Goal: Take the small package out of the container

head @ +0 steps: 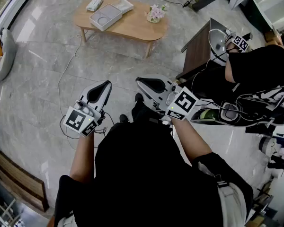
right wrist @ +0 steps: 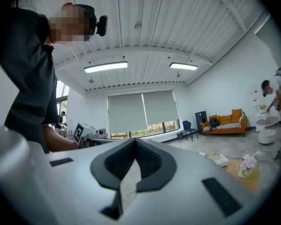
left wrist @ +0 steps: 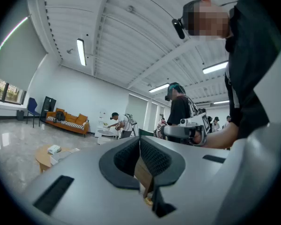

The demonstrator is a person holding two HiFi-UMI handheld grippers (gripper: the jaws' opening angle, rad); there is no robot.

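Left claw (head: 105, 84) is closed tight, its pads meeting along one line in the left gripper view (left wrist: 140, 142), with nothing between them. Right claw (head: 139, 80) is likewise pressed together and empty (right wrist: 133, 144). The person holds both at waist height over the grey marble floor (head: 42, 79), tips aimed toward 12 o'clock, the left claw at 9 o'clock of the right and well apart from it.

The oval wooden surface (head: 137, 27) stands far off at 12 o'clock. A white square container (head: 105, 17) sits on it toward its left end; what it holds is too small to tell. A small white package (head: 94, 4) lies on the wood just beside the container, at its 11 o'clock. A flat white item (head: 124, 5) lies at the container's 1 o'clock. Pink flowers (head: 156, 13) stand at its 3 o'clock.

A second person (head: 260, 70) in black is at 3 o'clock of the claws.
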